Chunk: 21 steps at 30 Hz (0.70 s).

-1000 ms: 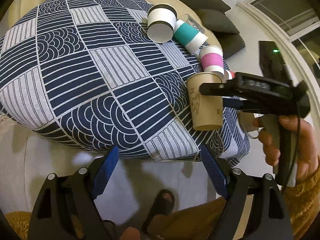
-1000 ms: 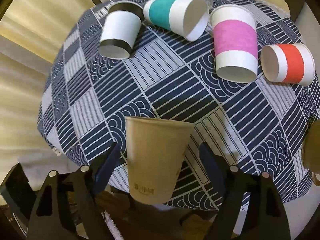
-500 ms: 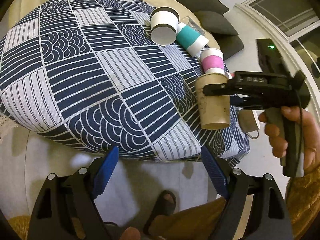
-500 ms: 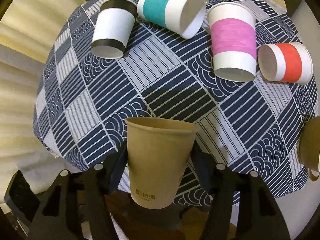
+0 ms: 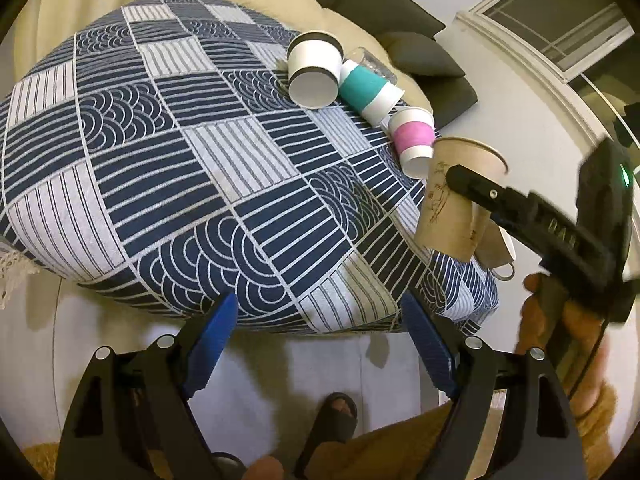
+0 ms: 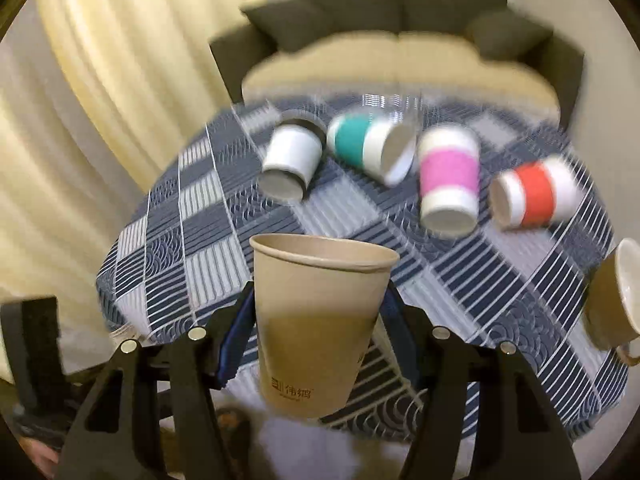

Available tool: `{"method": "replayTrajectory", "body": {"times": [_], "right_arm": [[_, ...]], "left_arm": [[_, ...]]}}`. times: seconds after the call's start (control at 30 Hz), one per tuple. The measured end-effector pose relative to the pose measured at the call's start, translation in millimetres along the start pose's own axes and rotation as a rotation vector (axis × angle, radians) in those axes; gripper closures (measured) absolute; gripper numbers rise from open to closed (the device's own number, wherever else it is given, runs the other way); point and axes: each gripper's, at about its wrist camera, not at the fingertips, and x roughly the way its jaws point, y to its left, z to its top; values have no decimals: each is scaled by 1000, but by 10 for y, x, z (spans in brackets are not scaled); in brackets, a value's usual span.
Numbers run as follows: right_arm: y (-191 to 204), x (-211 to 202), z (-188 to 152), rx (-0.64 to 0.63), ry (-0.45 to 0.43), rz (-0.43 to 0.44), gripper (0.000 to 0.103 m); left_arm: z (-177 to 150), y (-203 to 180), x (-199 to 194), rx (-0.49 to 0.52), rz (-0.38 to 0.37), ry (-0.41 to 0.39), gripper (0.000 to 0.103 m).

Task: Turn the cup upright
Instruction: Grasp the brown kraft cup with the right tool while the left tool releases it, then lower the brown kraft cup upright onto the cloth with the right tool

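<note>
My right gripper [image 6: 318, 336] is shut on a brown paper cup [image 6: 320, 320], its blue pads pressed on both sides of the cup. The cup's rim points up and it hangs in the air above the near edge of the table. In the left wrist view the same brown cup [image 5: 456, 196] is tilted, held by the right gripper [image 5: 472, 190] above the table's right edge. My left gripper [image 5: 316, 344] is open and empty, below the near edge of the patterned tablecloth [image 5: 180, 168].
Other cups lie on their sides or stand mouth down at the far side: black-banded [image 6: 292, 156], teal [image 6: 368, 148], pink [image 6: 450, 172], red [image 6: 534, 192]. A tan mug [image 6: 612, 300] lies at the right edge. A sofa stands behind the table. A sandalled foot [image 5: 332, 420] is below.
The right gripper closed on the brown cup, then lifted and tipped back, so more of the room shows. In the left wrist view the cup now leans. The left gripper barely moved.
</note>
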Motion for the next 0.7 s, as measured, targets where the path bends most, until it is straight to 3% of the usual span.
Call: {"method": "replayTrajectory", "body": {"times": [0.13, 0.33, 0.7], "right_arm": [[83, -126, -300, -76, -255, -74, 42], [300, -24, -743, -178, -467, -267, 42], [328, 190, -932, -145, -524, -349, 41]], "left_arm": [[24, 23, -61, 1, 11, -27, 21], [46, 122, -125, -38, 43, -72, 21], [42, 188, -114, -46, 98, -98, 21]]}}
